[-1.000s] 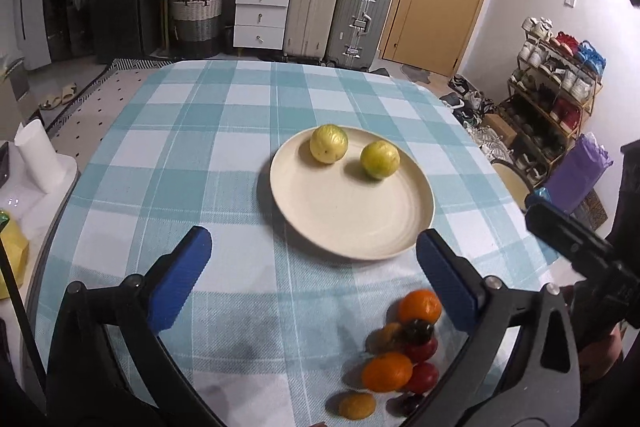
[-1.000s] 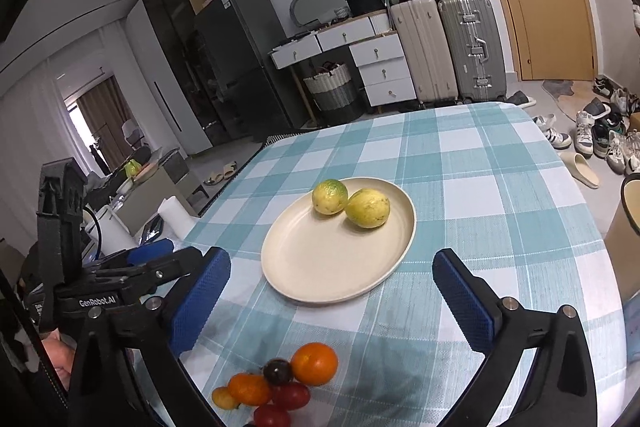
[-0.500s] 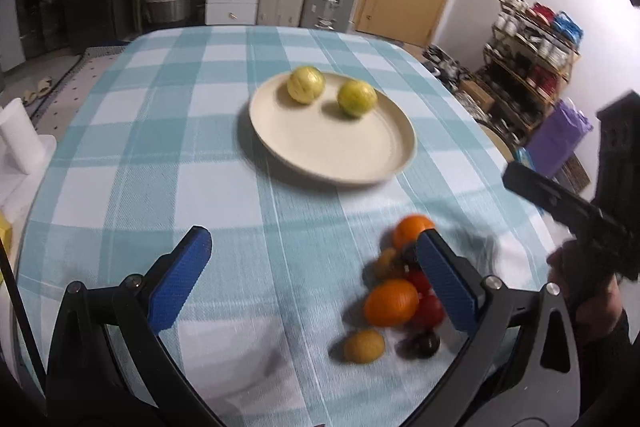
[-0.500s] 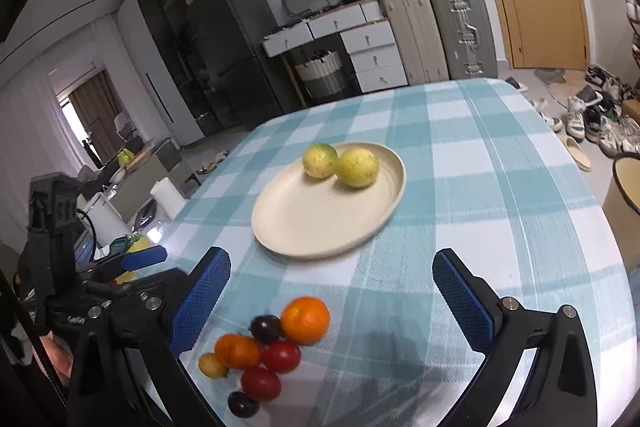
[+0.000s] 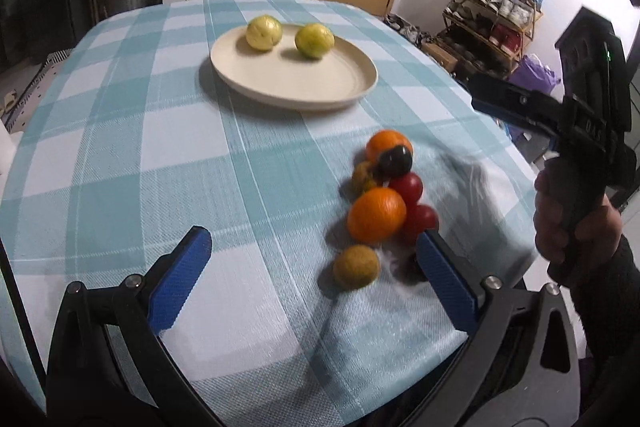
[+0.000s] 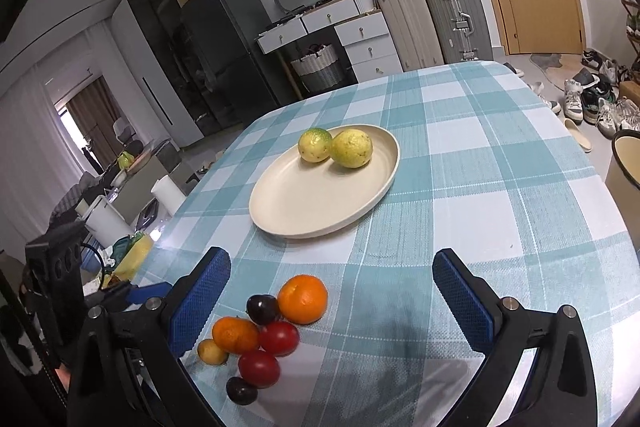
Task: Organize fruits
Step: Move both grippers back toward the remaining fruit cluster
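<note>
Up front in the left wrist view, the left gripper has its blue fingers spread wide and holding nothing, low over the checked desk. A loose cluster of small fruits lies just ahead of the right-hand finger: two oranges, two red tomatoes, one dark plum and two small yellow-brown fruits, with another dark one partly hidden behind that finger. Farther off, a cream plate carries two yellow-green fruits. At the right edge a hand holds the other tool.

From the right wrist view, the right gripper is likewise wide open and empty. The cluster sits between its fingers, nearer the left one: two oranges, two tomatoes, two dark plums and one small yellow fruit. The plate with two yellow-green fruits lies beyond, nothing between. Suitcases and drawers stand behind the desk.
</note>
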{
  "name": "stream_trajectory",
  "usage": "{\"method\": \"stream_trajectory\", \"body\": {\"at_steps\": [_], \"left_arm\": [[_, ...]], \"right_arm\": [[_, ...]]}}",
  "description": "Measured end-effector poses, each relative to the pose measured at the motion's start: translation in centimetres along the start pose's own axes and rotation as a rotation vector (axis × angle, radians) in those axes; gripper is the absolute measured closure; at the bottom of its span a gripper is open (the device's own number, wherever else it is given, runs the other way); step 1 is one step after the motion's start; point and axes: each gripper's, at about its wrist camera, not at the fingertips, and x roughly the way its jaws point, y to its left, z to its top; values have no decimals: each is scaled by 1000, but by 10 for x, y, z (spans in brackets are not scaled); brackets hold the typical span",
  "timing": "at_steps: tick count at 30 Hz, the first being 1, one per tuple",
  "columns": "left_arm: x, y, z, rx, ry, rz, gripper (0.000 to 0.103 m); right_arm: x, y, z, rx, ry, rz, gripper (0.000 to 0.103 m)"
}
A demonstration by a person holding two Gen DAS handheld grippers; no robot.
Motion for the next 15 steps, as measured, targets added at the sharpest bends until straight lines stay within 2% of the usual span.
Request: {"method": "stream_trajectory", "body": {"at_steps": [3, 9, 14, 15], "left_arm": [[9, -9, -7, 62, 24, 37, 1], [16, -14, -11, 77, 35, 1, 1], [21, -15, -12, 84, 45, -2, 12], [22, -14, -12, 82, 49, -12, 19]], "right_arm": [[1, 1, -3, -8, 10, -2, 0], [0, -1, -7, -3, 14, -5, 0], [0, -2, -8, -4, 18, -4, 0], [0, -2, -8, -4, 18, -4, 0]]}}
